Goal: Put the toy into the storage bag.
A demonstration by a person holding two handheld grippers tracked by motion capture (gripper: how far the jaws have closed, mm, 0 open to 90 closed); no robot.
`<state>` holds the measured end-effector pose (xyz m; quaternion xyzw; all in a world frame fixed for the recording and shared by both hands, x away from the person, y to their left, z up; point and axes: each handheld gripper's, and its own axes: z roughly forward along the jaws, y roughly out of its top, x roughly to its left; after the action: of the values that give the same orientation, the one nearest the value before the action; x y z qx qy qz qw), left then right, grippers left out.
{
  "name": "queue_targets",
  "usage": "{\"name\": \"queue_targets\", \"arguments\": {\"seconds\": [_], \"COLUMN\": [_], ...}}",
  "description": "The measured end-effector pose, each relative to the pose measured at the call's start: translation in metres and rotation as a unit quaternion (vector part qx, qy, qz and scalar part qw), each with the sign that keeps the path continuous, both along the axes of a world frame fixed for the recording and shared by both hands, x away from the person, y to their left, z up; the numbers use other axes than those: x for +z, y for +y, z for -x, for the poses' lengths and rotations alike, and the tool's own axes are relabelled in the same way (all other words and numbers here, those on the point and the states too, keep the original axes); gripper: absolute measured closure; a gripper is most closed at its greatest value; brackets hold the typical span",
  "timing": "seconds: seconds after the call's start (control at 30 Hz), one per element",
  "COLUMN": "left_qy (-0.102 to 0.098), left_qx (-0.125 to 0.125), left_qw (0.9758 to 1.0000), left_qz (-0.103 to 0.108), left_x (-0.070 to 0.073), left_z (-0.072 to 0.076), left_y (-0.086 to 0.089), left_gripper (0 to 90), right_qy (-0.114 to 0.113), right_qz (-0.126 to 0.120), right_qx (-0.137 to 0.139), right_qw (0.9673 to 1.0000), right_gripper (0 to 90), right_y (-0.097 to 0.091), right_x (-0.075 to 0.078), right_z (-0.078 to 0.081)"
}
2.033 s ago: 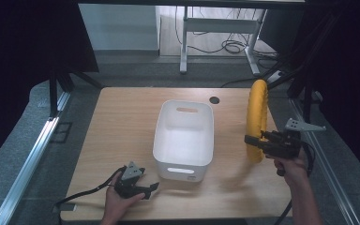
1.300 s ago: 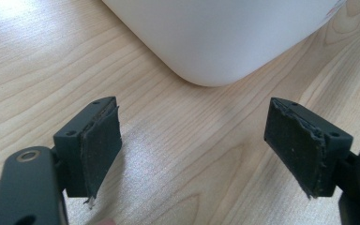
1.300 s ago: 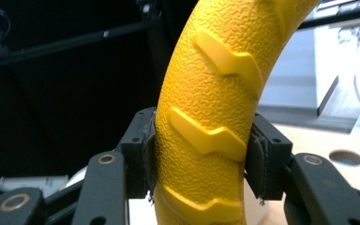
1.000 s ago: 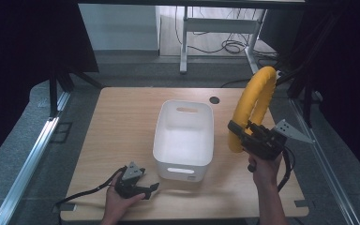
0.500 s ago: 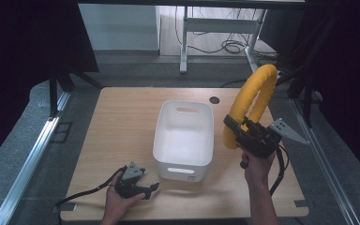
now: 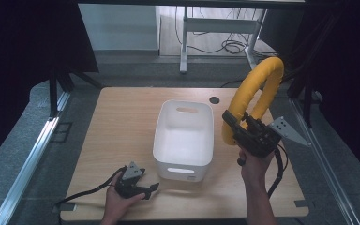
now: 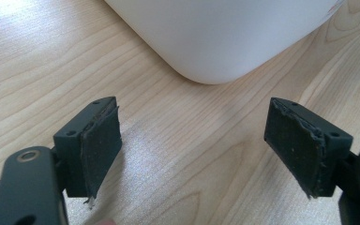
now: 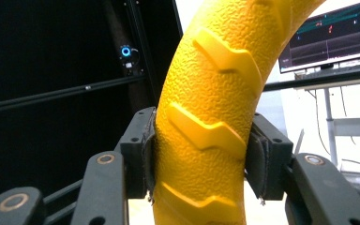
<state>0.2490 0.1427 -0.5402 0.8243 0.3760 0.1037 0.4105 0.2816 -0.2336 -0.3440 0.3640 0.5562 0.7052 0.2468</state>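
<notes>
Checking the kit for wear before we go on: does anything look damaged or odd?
Yes. The left gripper's rubber pads look frayed, with ragged edges and loose shreds at their tips. The right gripper is clamped on the yellow ring, and the white bin looks intact.

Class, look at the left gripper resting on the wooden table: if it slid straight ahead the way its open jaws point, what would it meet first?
Probably the white plastic bin: its rounded corner sits directly ahead of the left gripper, with bare wooden table between. Depth is hard to judge.
</notes>
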Motion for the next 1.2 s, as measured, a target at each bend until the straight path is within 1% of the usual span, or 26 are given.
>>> {"name": "queue_targets", "arguments": {"seconds": [0.03, 0.1, 0.13, 0.23, 0.3, 0.37, 0.4, 0.47, 0.57, 0.8, 0.9, 0.97, 1.03, 1.07, 1.2], "left_qy": [-0.001, -0.001, -0.002, -0.002, -0.003, -0.003, -0.003, -0.003, -0.002, -0.002, -0.003, -0.003, -0.004, -0.004, -0.005], "left_qx": [0.0, 0.0, 0.0, 0.0, 0.0, 0.0, 0.0, 0.0, -0.002, -0.002, -0.002, -0.002, -0.002, -0.002, -0.003], "left_qw": [1.0, 1.0, 1.0, 1.0, 1.0, 1.0, 1.0, 1.0, 1.0, 1.0, 1.0, 1.0, 1.0, 1.0, 1.0], "left_qz": [0.001, 0.001, 0.001, 0.001, 0.002, 0.001, 0.002, 0.002, 0.001, 0.0, 0.001, 0.002, 0.002, 0.002, 0.001], "left_x": [0.0, 0.001, 0.001, 0.001, 0.001, 0.001, 0.001, 0.001, 0.002, 0.002, 0.001, 0.001, 0.002, 0.002, 0.002], "left_z": [0.0, 0.0, 0.0, 0.0, 0.0, 0.0, 0.0, 0.0, 0.0, 0.0, 0.0, 0.0, 0.0, 0.0, 0.0], "left_y": [0.0, 0.0, 0.0, 0.001, 0.001, 0.001, 0.001, 0.001, 0.001, 0.001, 0.001, 0.001, 0.002, 0.002, 0.002], "left_gripper": [19.1, 19.1, 19.1, 19.1, 19.1, 19.1, 19.1, 19.1, 19.1, 19.1, 19.1, 19.1, 19.1, 19.1, 19.0], "right_qy": [-0.006, -0.008, -0.015, -0.021, -0.028, -0.029, -0.029, -0.026, -0.025, -0.03, -0.035, -0.037, -0.043, -0.043, -0.043], "right_qz": [-0.003, -0.001, -0.006, -0.007, -0.007, -0.006, -0.006, -0.01, -0.012, -0.011, -0.018, -0.017, -0.01, -0.01, -0.004], "right_qx": [-0.001, -0.002, -0.003, -0.002, 0.003, 0.008, 0.008, 0.012, 0.013, 0.013, 0.024, 0.027, 0.032, 0.032, 0.044], "right_qw": [1.0, 1.0, 0.9999, 0.9998, 0.9996, 0.9995, 0.9995, 0.9995, 0.9995, 0.9994, 0.9989, 0.9988, 0.9985, 0.9985, 0.9981], "right_gripper": [50.2, 50.1, 50.1, 50.1, 50.1, 50.1, 50.1, 50.1, 50.0, 50.0, 49.9, 49.9, 49.9, 49.9, 49.8], "right_y": [0.004, 0.005, 0.011, 0.016, 0.025, 0.03, 0.03, 0.037, 0.042, 0.058, 0.07, 0.074, 0.085, 0.085, 0.097], "right_x": [0.005, 0.006, 0.011, 0.015, 0.02, 0.023, 0.023, 0.025, 0.026, 0.031, 0.033, 0.034, 0.033, 0.033, 0.031], "right_z": [0.001, 0.002, 0.004, 0.005, 0.005, 0.003, 0.003, 0.002, 0.001, 0.0, 0.003, 0.003, 0.004, 0.004, 0.004]}}
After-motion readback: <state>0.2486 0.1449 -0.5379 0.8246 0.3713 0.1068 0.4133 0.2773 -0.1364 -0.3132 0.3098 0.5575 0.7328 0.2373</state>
